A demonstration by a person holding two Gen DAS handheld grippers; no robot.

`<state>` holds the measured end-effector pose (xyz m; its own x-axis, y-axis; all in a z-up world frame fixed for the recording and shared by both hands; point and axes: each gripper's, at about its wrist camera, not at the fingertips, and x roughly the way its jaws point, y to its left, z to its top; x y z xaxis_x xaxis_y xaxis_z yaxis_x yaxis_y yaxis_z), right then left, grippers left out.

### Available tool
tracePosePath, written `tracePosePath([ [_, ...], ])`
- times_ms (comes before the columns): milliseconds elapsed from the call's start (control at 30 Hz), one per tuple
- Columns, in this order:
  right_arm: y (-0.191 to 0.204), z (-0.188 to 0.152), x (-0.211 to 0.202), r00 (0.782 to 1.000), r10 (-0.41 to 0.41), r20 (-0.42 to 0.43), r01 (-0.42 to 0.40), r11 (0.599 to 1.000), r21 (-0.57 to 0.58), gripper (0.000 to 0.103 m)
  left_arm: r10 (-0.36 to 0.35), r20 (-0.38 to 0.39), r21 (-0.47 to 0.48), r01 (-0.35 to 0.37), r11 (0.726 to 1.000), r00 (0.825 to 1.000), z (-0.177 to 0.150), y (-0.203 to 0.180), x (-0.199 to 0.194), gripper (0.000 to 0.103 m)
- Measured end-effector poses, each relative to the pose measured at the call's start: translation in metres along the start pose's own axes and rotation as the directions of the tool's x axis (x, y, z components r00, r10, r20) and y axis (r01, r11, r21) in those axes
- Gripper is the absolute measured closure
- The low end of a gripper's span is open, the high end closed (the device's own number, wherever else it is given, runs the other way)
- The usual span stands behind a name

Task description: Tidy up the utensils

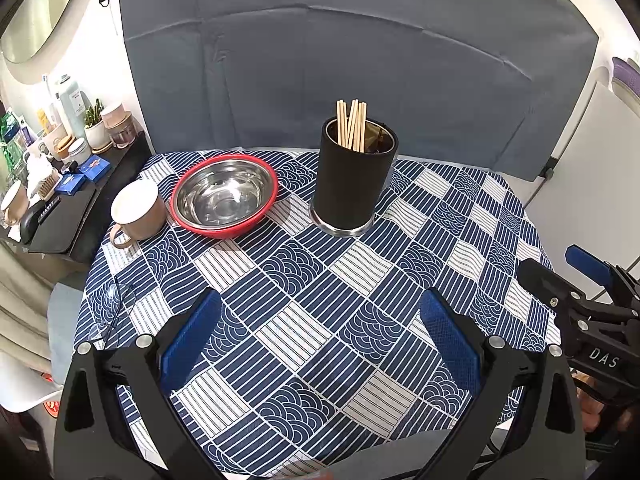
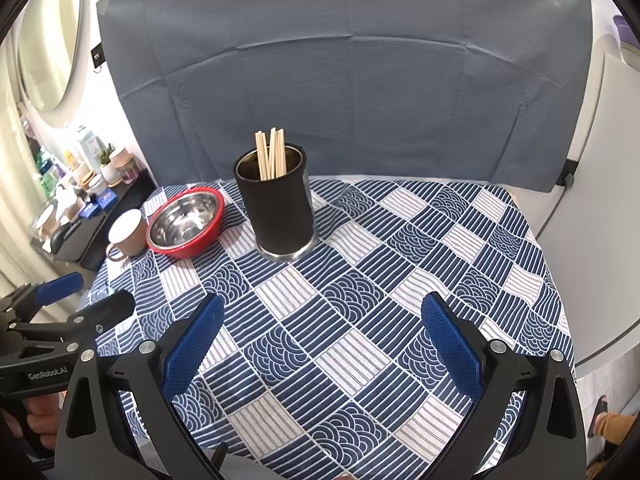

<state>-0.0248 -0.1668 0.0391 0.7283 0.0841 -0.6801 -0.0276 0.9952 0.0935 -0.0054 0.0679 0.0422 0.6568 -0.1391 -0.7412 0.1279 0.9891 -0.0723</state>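
Well ahead of both grippers, the chopsticks point(image 1: 351, 124) stand upright in a black holder point(image 1: 354, 184) on the desk point(image 1: 304, 320). Left gripper point(image 1: 320, 336) hovers low over the patterned cloth, its fingers point(image 1: 192, 336) spread wide and empty; the holder is ahead of its right finger. Right gripper point(image 2: 322, 340) also has its fingers point(image 2: 452, 344) wide and empty, with the holder ahead toward its left finger. A red-rimmed bowl point(image 1: 225, 198) and a cup point(image 1: 138, 210) sit left of the holder, the cup touching the bowl.
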Motion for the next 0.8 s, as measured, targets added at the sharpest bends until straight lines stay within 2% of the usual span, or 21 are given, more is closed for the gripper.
tracePosePath([
  [267, 0.0, 0.0007, 0.0, 1.0, 0.001, -0.003, -0.001, 1.0, 0.003, 0.008, 0.004, -0.007, 0.001, -0.004, 1.0, 1.0, -0.0001, -0.0003, 0.002, 0.006],
  [333, -0.0001, 0.0012, 0.001, 1.0, 0.0, -0.004, 0.0, 1.0, 0.003, 0.008, -0.017, -0.002, 0.01, 0.017, 1.0, 1.0, -0.0004, -0.002, 0.0005, 0.006],
  [800, -0.0013, 0.0025, 0.0022, 1.0, -0.001, -0.004, 0.001, 1.0, 0.0, 0.008, 0.007, 0.006, 0.016, -0.007, 1.0, 1.0, 0.0021, -0.0031, -0.0004, 0.006],
])
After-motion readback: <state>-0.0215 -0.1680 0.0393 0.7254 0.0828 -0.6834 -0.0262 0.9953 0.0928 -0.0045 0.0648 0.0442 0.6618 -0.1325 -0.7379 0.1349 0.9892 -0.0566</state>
